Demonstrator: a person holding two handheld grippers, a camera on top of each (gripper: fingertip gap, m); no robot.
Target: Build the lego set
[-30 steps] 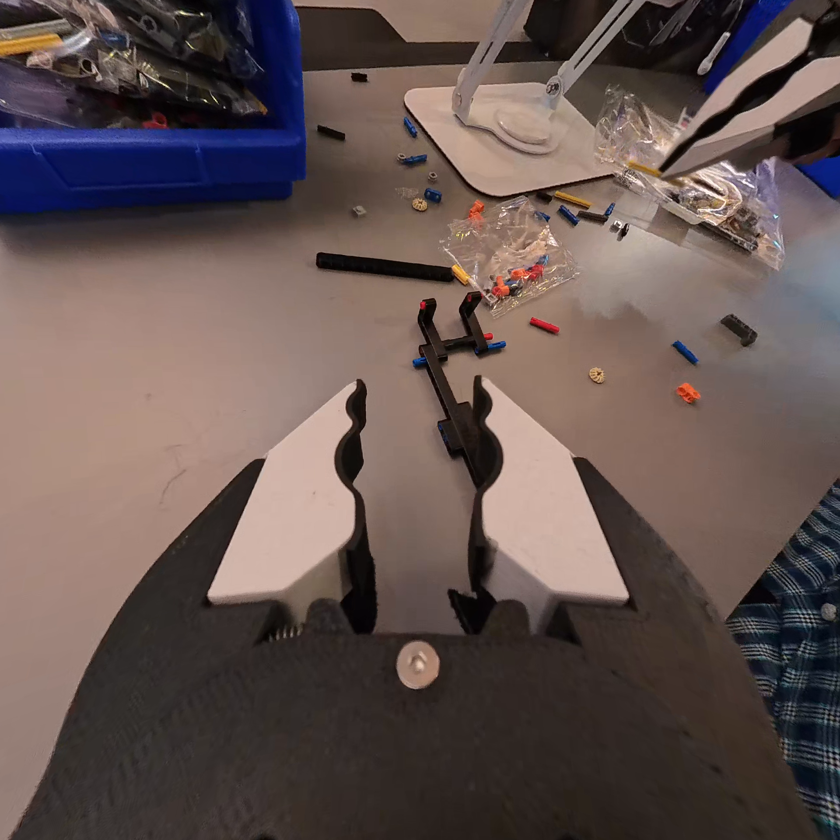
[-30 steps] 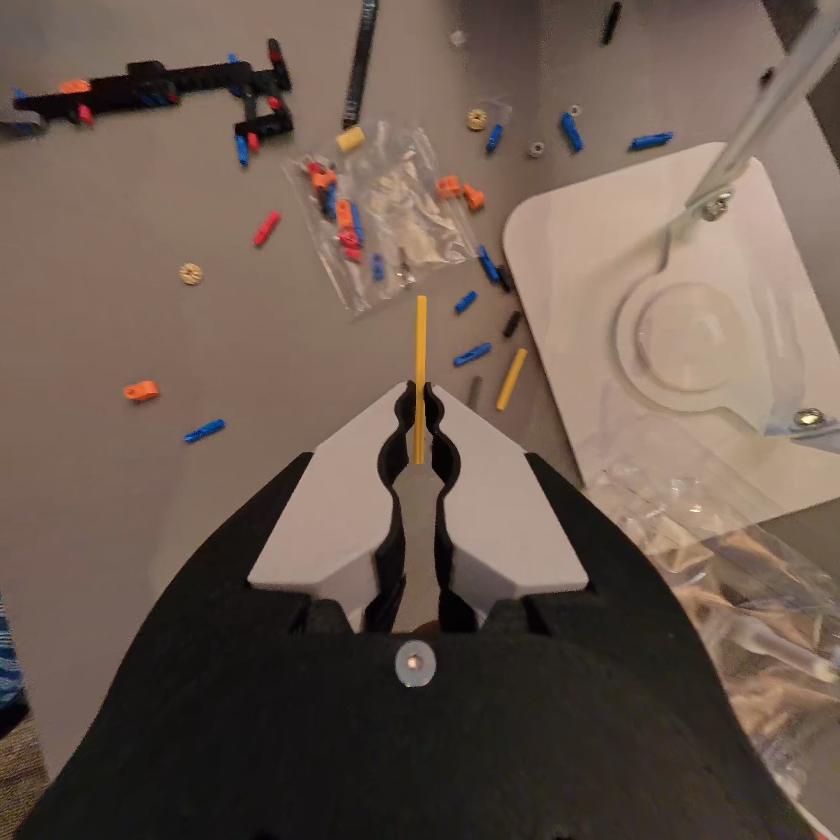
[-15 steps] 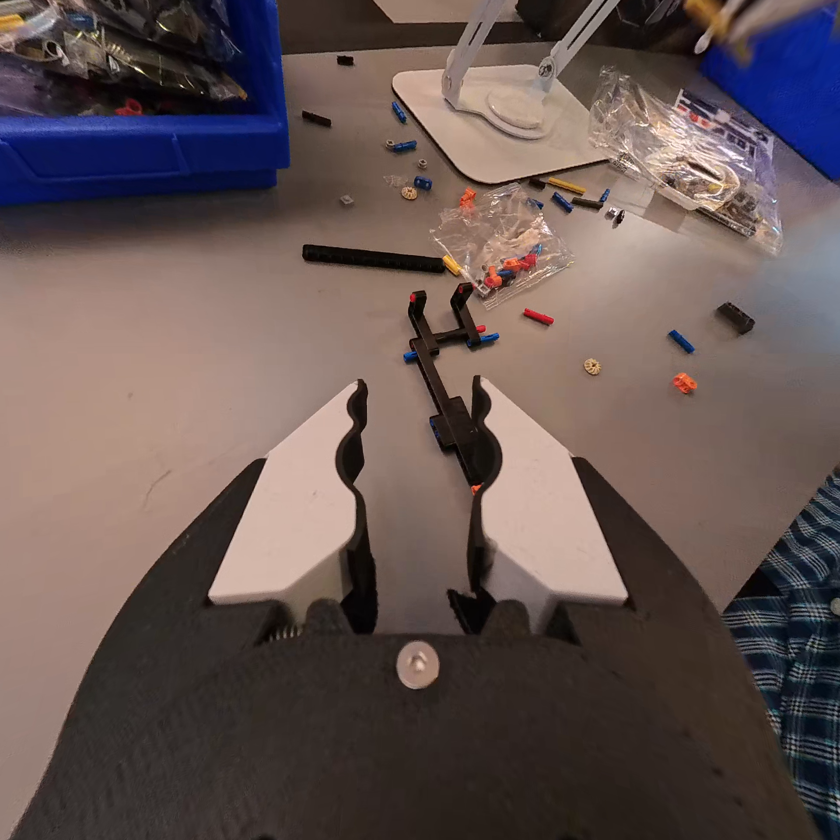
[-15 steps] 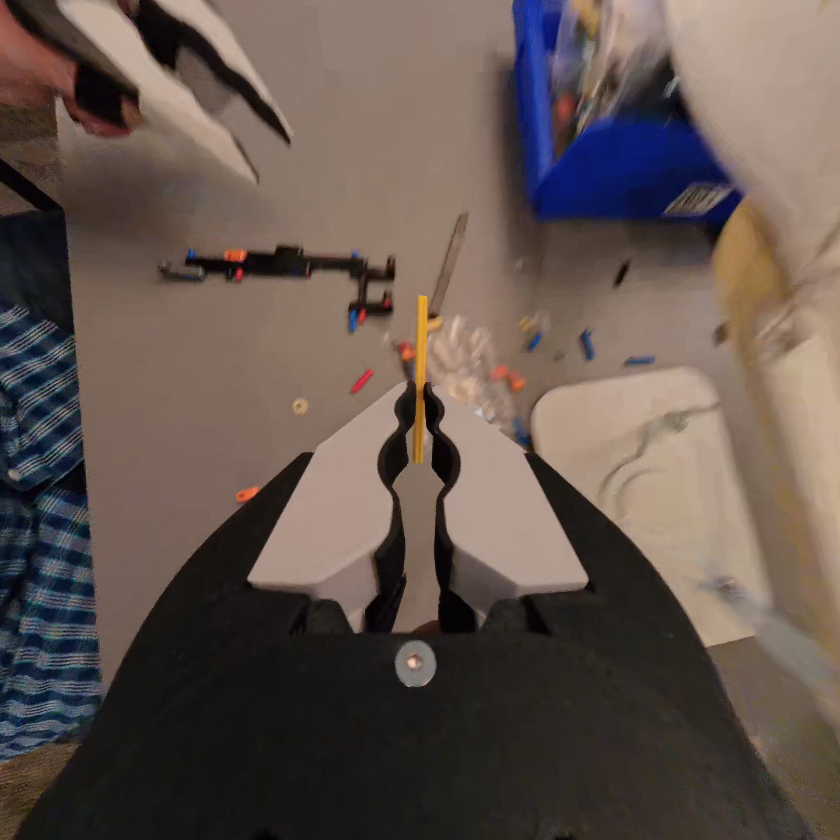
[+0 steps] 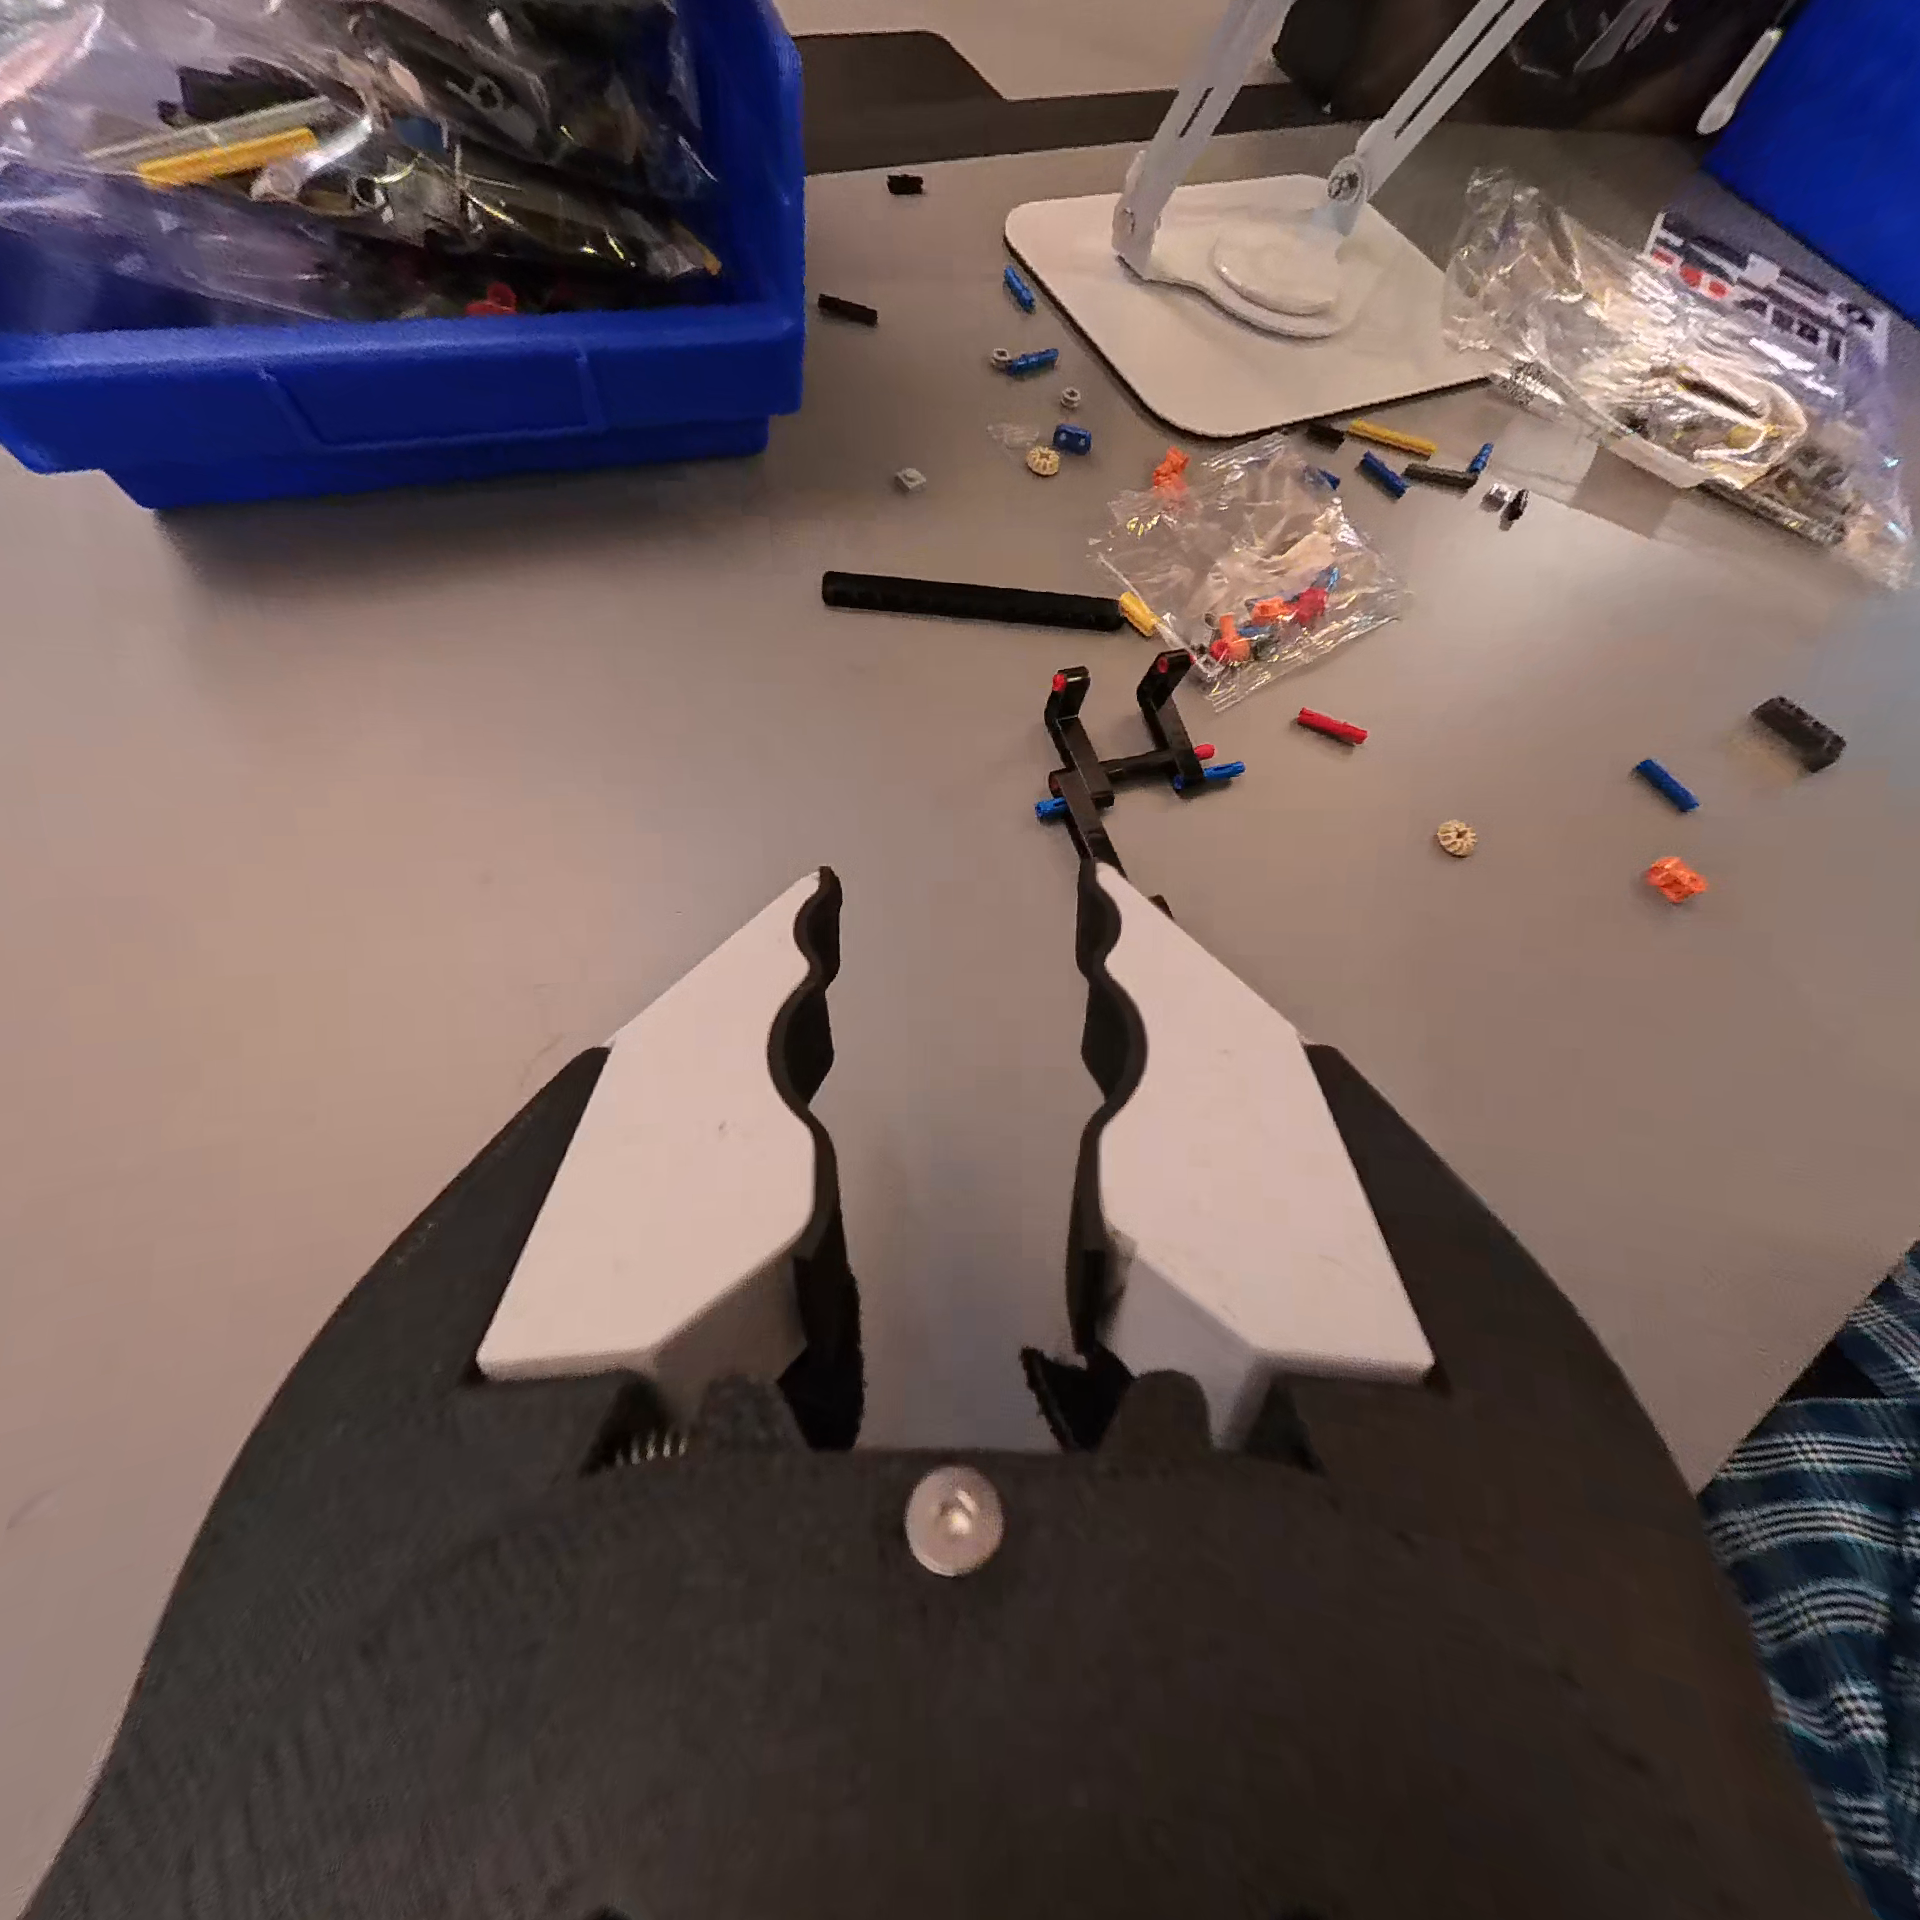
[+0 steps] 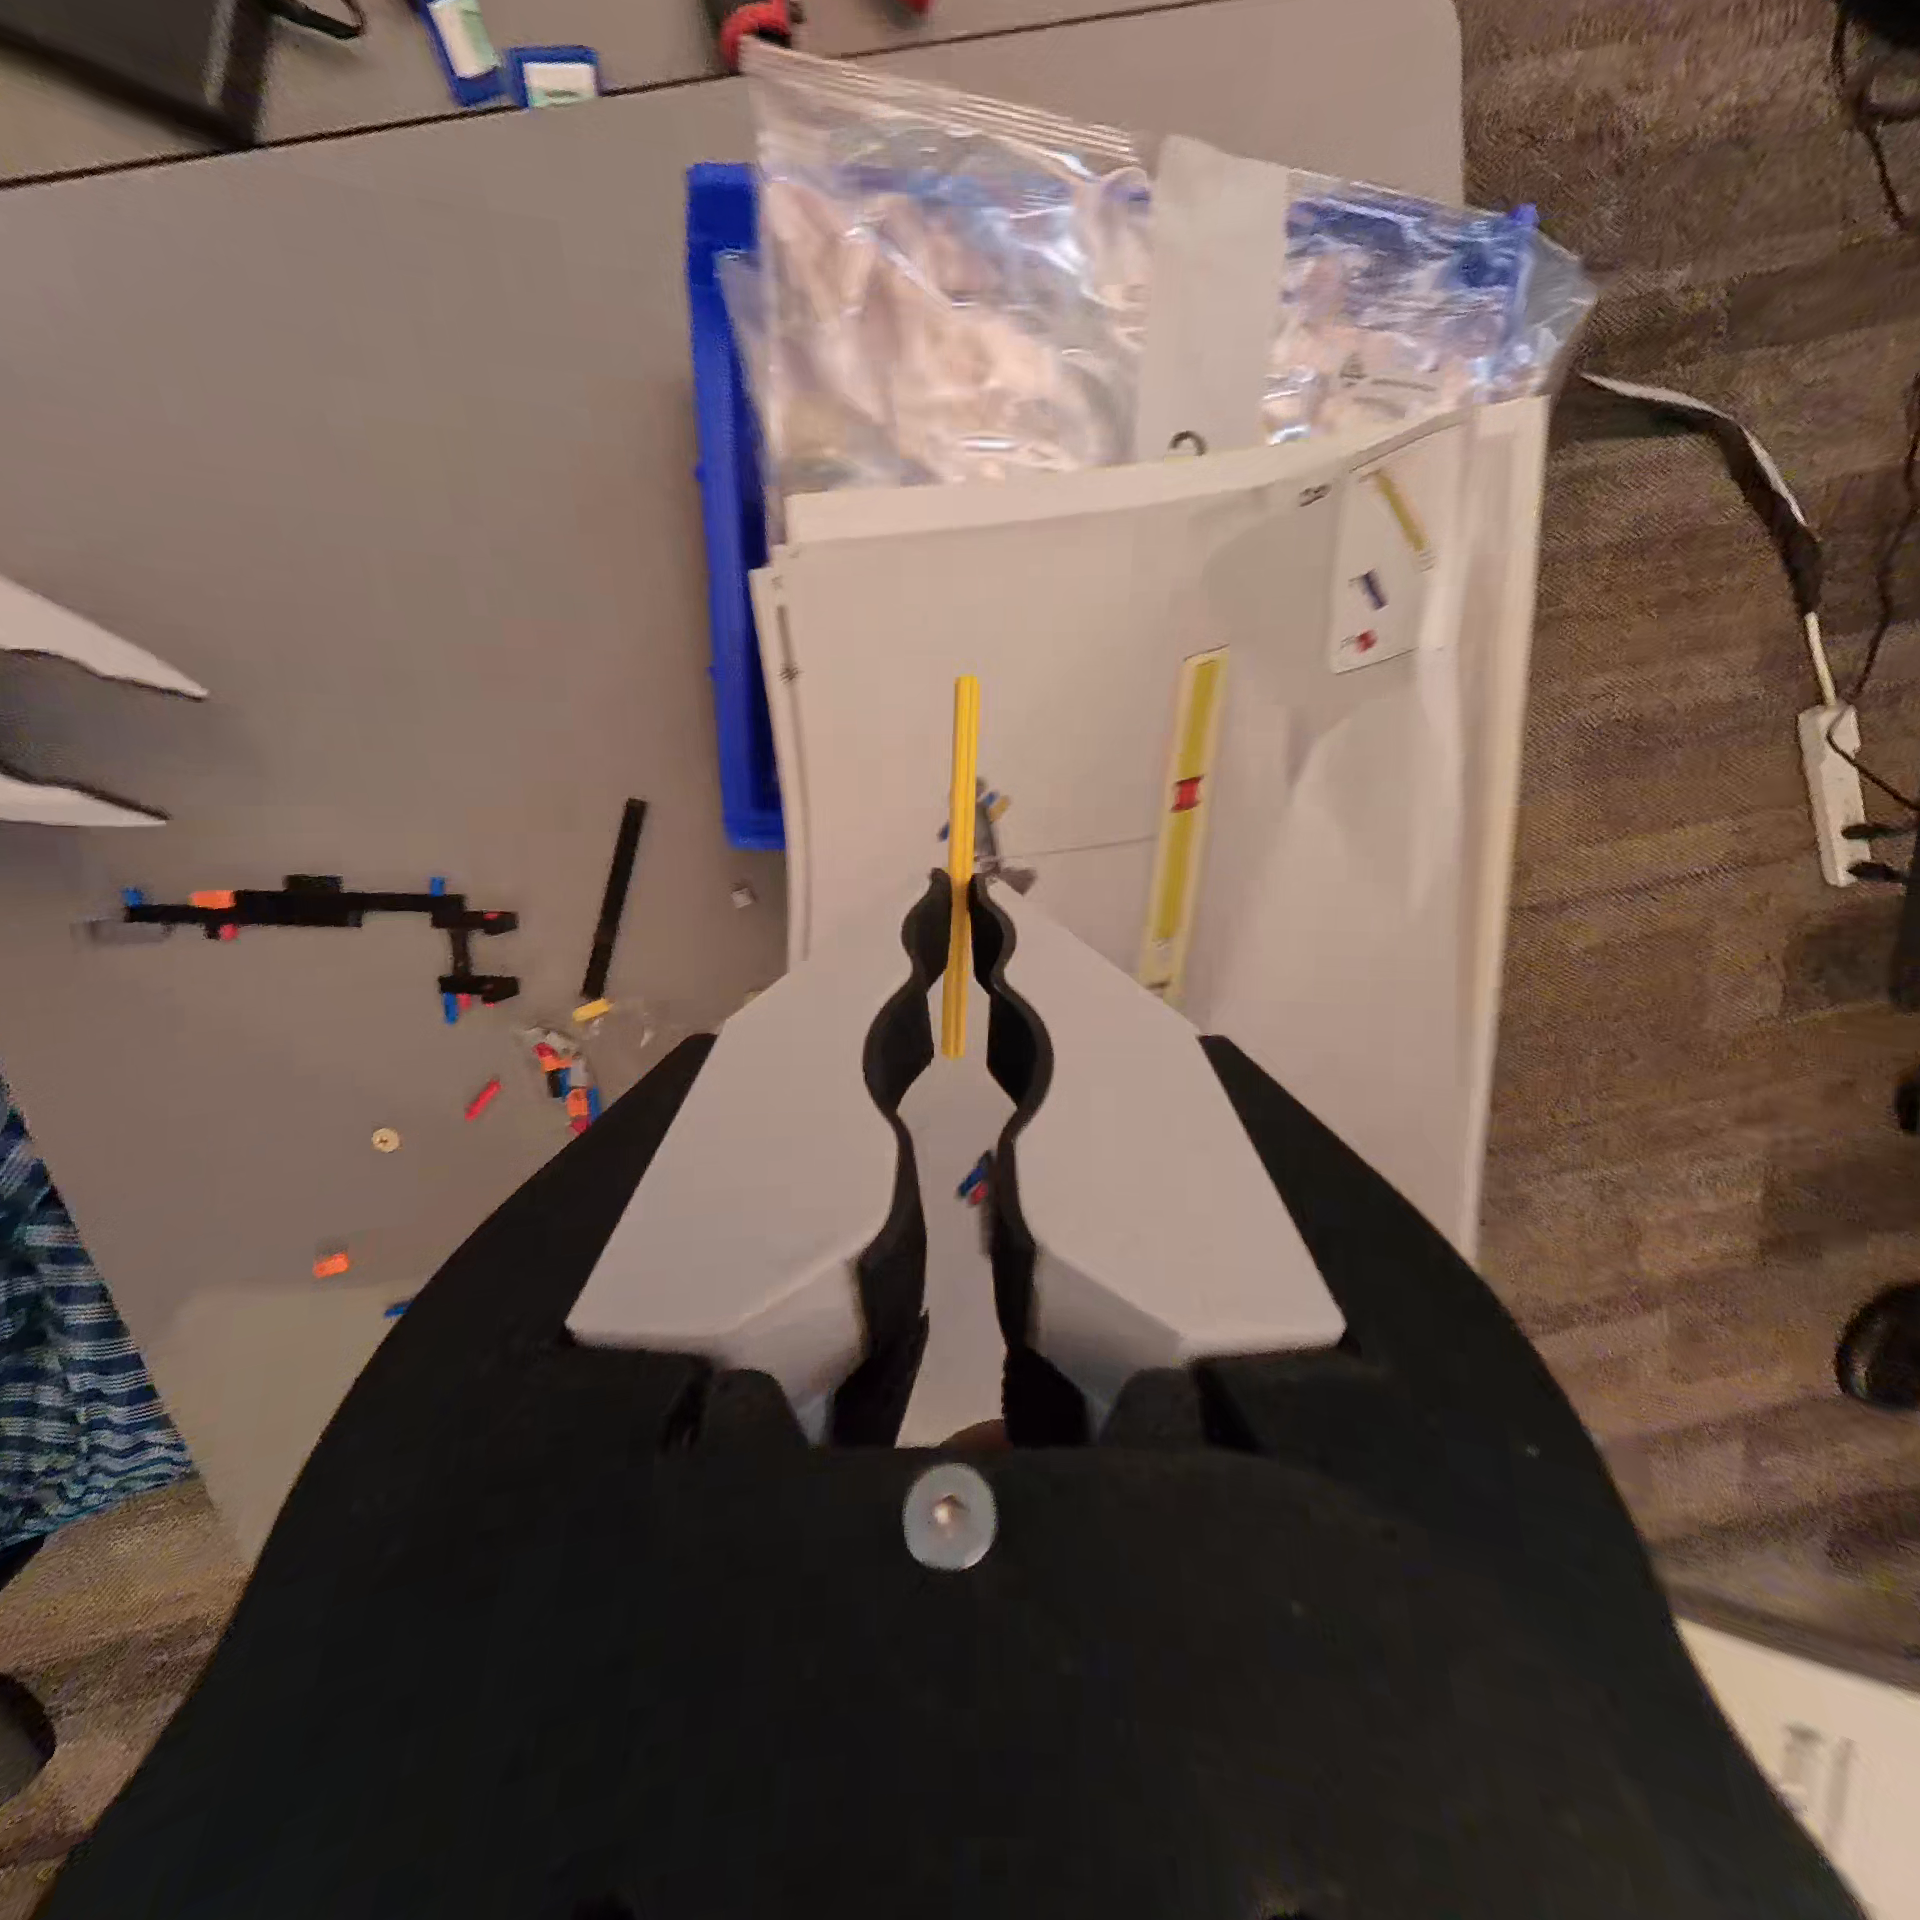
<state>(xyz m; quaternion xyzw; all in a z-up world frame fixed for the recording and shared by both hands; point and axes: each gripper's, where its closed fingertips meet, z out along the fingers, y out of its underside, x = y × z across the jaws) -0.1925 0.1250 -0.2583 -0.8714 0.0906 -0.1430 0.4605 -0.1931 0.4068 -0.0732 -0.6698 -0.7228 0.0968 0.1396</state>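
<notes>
right wrist view: right gripper clamps a yellow axle over a blurred booklet. left gripper, fingers apart, hides the near end of the black assembly on the table.

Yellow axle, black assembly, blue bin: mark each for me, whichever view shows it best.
yellow axle (image 6: 962,790): right wrist view, on the shaft above the fingertips.
black assembly (image 6: 301,906): right wrist view, on the middle of its long beam.
blue bin (image 5: 416,400): left wrist view, on its front wall.
</notes>
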